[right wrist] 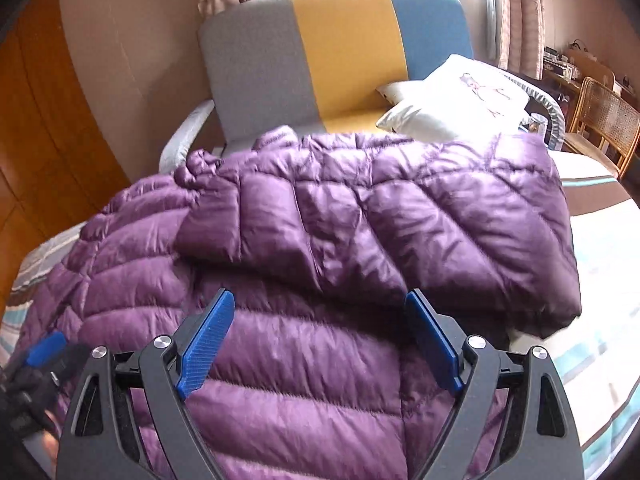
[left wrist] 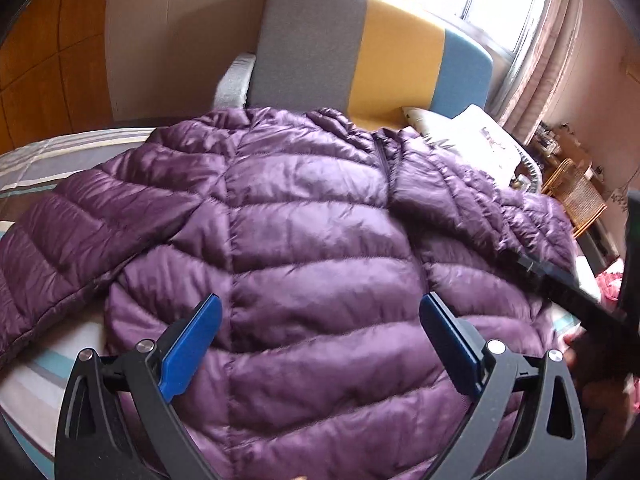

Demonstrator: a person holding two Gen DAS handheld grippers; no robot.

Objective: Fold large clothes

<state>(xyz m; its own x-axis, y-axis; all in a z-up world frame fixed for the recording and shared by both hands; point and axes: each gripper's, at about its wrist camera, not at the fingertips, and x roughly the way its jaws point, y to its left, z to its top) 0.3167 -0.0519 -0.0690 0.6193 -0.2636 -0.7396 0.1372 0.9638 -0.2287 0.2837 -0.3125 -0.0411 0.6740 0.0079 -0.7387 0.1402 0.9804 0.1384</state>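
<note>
Puffer jacket (left wrist: pixel 304 208) in shiny purple quilting lies spread on the striped bed (left wrist: pixel 36 168), directly under and ahead of both pairs of fingers. One sleeve (right wrist: pixel 380 216) is folded across the body just beyond the right gripper (right wrist: pixel 320 340); the other sleeve (left wrist: pixel 80 224) lies stretched out past the left gripper's (left wrist: pixel 320 344) left finger. I judge it light, soft, springy and slick, likely to puff back open, so a pinch at a stitched seam, cuff or hem should hold best. Both grippers' fingers stand wide apart, holding nothing, with only quilted fabric below them.
</note>
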